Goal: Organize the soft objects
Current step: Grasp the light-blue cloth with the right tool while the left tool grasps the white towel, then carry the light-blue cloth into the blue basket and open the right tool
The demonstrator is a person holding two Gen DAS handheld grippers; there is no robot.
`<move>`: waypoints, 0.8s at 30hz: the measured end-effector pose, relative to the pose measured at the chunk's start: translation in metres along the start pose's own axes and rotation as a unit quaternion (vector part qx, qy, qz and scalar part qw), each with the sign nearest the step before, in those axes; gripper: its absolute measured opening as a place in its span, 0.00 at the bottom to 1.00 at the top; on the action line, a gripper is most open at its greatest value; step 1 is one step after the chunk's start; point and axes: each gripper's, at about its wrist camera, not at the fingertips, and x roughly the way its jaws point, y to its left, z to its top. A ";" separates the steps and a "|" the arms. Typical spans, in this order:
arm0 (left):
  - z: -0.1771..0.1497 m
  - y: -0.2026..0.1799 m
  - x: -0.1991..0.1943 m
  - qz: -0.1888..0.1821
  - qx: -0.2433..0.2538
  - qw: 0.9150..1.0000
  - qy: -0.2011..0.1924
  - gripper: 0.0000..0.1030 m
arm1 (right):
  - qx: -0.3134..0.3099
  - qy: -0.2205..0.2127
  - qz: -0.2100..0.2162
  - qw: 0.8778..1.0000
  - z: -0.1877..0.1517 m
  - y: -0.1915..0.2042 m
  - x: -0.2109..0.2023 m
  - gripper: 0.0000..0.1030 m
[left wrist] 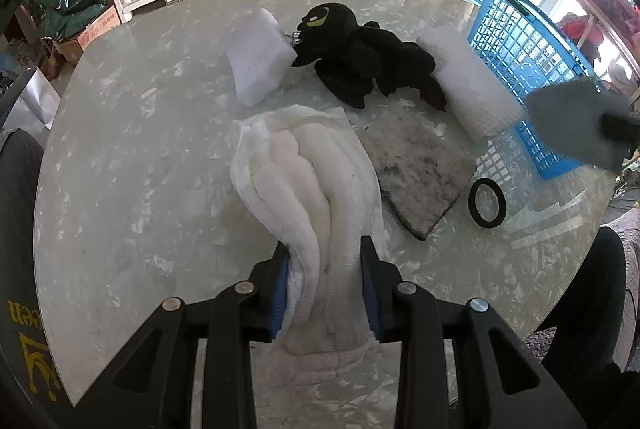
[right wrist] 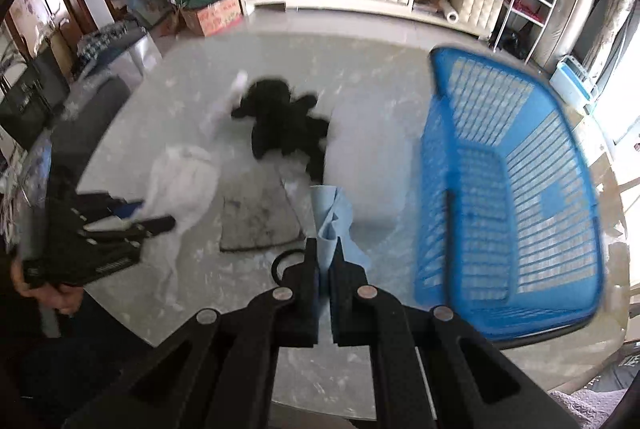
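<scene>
Left tongs (left wrist: 326, 293) clamp a white towel (left wrist: 304, 181) at lower centre, trailing onto the worktop (left wrist: 132, 165). Only this view shows the plush (left wrist: 360, 57) sharply, upper centre. Right view is blurred: right tongs (right wrist: 325, 269) pinch a blue cloth (right wrist: 334, 213) at centre, lifted clear, basket (right wrist: 500, 189) at right.

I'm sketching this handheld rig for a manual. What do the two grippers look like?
Both are black linkage frames with silver round rivets at the pivots. The left gripper has blue pads on its fingers; the right gripper shows black fingers. In the right wrist view the left gripper's body carries small white lettering, too blurred to read.
</scene>
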 end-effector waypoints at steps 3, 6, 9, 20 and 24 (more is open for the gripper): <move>0.000 0.001 0.002 0.003 -0.004 1.000 0.003 0.29 | 0.002 -0.022 -0.009 1.000 0.005 -0.001 -0.026 0.04; 0.001 0.002 0.005 0.006 -0.006 1.000 0.005 0.29 | 0.007 -0.045 -0.027 0.999 0.012 -0.018 -0.054 0.04; 0.002 0.000 0.008 0.008 -0.005 1.000 0.008 0.29 | 0.009 -0.059 -0.050 0.997 0.015 -0.036 -0.065 0.04; 0.003 -0.002 0.012 0.015 -0.002 1.000 0.011 0.29 | 0.018 -0.028 -0.138 0.990 0.015 -0.103 -0.042 0.04; 0.004 -0.001 0.016 0.020 -0.003 1.000 0.017 0.29 | 0.015 0.008 -0.142 0.990 0.011 -0.114 -0.008 0.04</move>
